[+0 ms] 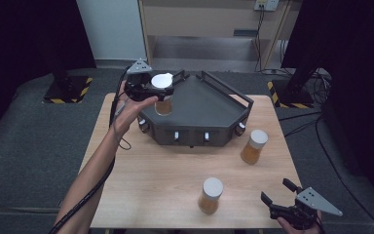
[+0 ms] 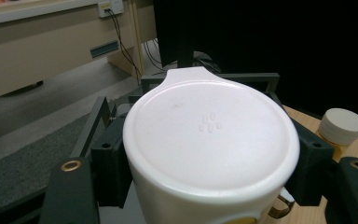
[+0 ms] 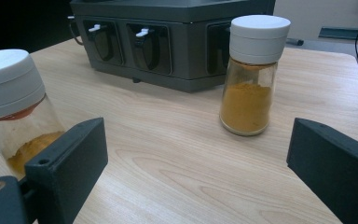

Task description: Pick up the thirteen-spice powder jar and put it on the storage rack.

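Three spice jars (white caps): left fingers [image 1: 168, 84] grasp one jar [image 1: 163, 92]; right fingers [image 1: 278, 191] released.

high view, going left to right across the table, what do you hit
left claw shut on a white-lidded jar → dark tray → near jar → far jar → right claw, open

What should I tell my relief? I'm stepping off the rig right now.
Left gripper: shut on a spice jar, held over the dark tray's left end.
Right gripper: open, empty, low at the table's near right corner.
Two more jars stand on the table: near jar, right jar.
Done: one jar lifted to the tray.
Left: probably set it down, then fetch the other two.
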`<action>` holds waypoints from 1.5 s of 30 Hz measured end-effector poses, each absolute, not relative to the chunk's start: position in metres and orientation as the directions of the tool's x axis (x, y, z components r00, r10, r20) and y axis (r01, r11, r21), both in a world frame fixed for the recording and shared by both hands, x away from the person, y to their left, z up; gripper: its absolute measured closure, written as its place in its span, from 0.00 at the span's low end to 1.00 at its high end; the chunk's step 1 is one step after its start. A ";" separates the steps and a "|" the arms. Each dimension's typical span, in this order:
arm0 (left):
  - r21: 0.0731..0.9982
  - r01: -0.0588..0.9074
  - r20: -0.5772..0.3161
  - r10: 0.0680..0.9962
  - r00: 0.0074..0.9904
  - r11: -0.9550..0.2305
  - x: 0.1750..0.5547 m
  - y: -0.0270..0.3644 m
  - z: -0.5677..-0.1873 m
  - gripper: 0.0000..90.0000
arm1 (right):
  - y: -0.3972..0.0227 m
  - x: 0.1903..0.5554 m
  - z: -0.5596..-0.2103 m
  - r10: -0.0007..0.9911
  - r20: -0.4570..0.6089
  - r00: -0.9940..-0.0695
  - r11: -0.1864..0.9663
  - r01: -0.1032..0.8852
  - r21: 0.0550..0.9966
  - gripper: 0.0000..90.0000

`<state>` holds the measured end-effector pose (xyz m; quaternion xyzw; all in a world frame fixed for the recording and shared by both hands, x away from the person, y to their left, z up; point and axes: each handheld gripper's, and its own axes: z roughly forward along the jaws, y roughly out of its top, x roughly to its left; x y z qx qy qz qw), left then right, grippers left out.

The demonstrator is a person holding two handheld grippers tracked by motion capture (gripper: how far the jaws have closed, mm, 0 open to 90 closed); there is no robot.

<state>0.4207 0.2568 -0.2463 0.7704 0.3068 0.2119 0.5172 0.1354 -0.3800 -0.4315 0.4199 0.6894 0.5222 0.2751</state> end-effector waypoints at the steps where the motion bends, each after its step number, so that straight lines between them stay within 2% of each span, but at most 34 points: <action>1: 0.926 0.259 0.006 0.698 0.716 -0.274 0.423 0.256 -0.248 0.33 | -0.380 0.136 -0.432 0.866 0.059 -0.496 0.103 0.292 0.951 0.06; 14: 0.931 0.285 -0.005 0.771 0.637 -0.229 0.438 0.247 -0.272 0.33 | -0.381 0.135 -0.432 0.866 0.064 -0.496 0.099 0.294 0.951 0.06; 29: 0.923 0.292 0.024 0.795 0.606 -0.251 0.446 0.238 -0.293 0.33 | -0.382 0.135 -0.433 0.865 0.066 -0.497 0.095 0.291 0.952 0.06; 45: 0.926 0.303 -0.001 0.800 0.600 -0.226 0.448 0.239 -0.306 0.33 | -0.382 0.136 -0.433 0.864 0.067 -0.500 0.095 0.292 0.952 0.06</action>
